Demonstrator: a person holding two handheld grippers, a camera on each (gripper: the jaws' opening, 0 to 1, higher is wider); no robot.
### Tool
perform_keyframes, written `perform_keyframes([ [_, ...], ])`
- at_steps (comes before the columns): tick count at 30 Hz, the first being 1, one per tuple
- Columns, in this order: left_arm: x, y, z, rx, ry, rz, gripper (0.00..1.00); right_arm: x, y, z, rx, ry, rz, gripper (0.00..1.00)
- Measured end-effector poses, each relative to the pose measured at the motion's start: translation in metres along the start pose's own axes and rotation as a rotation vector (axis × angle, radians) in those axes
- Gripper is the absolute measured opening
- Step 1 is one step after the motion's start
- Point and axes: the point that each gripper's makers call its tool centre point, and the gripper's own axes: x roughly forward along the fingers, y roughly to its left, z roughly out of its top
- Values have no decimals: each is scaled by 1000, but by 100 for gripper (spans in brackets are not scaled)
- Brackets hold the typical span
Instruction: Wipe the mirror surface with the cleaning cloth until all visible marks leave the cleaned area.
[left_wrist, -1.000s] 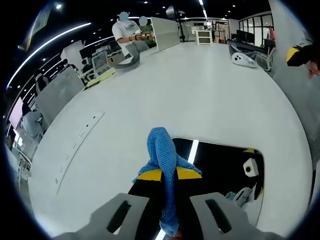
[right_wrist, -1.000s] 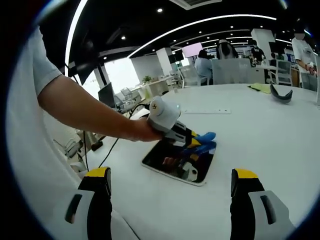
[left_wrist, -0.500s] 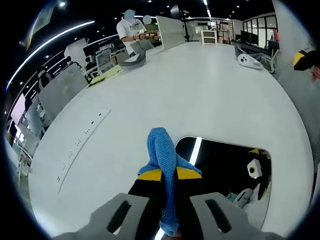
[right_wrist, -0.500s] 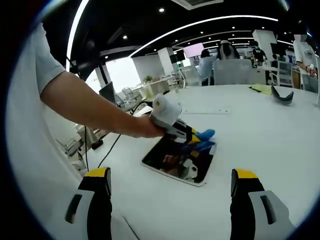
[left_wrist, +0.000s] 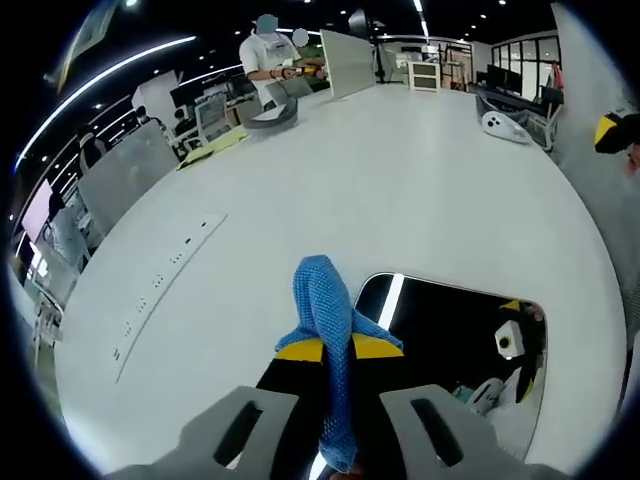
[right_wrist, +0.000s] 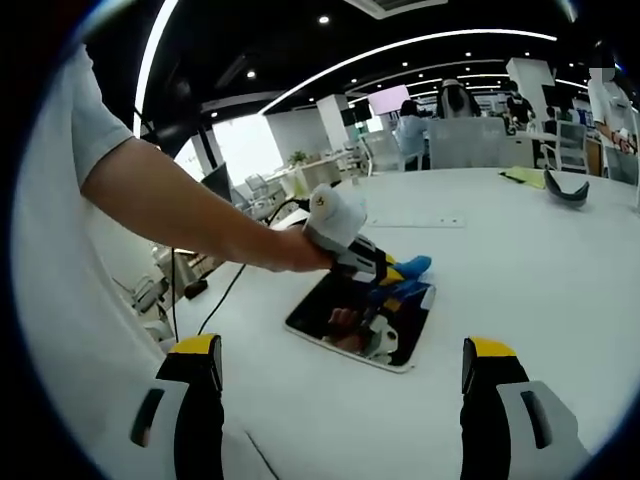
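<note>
Mirror (left_wrist: 455, 340) lies flat on the white table (left_wrist: 400, 180), just ahead of the left gripper (left_wrist: 338, 350) and to the right of its jaw tips, its dark glass reflecting a ceiling light strip and the gripper itself. The left gripper's jaws are clamped together on a blue cloth (left_wrist: 325, 320), which bunches up past the yellow-tipped jaw ends and hangs back between them toward the camera. The cloth sits at the mirror's near left corner; whether it touches the glass is hard to tell from this view.

In the right gripper view, the mirror (right_wrist: 360, 325) rests well ahead of the right gripper (right_wrist: 340, 375), between its two jaws, which stand wide apart with nothing held. The left gripper (right_wrist: 385, 275) reaches in from the left, held by a person's hand (right_wrist: 290, 255), with the blue cloth (right_wrist: 410, 268) over the mirror's far edge. The table (right_wrist: 520, 270) stretches beyond both jaws.
</note>
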Motion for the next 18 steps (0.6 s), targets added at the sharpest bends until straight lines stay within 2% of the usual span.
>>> perform_keyframes([
  [5,0,0,0,-57,8,-7,5,-1,0,0,0,1,-1,100],
  [12,-1,-3,-1,-35,7,4,5,0,1,0,-5,4,1,100],
  [18,-2,-3,-2,-56,0,8,5,0,1,2,-12,0,2,100],
])
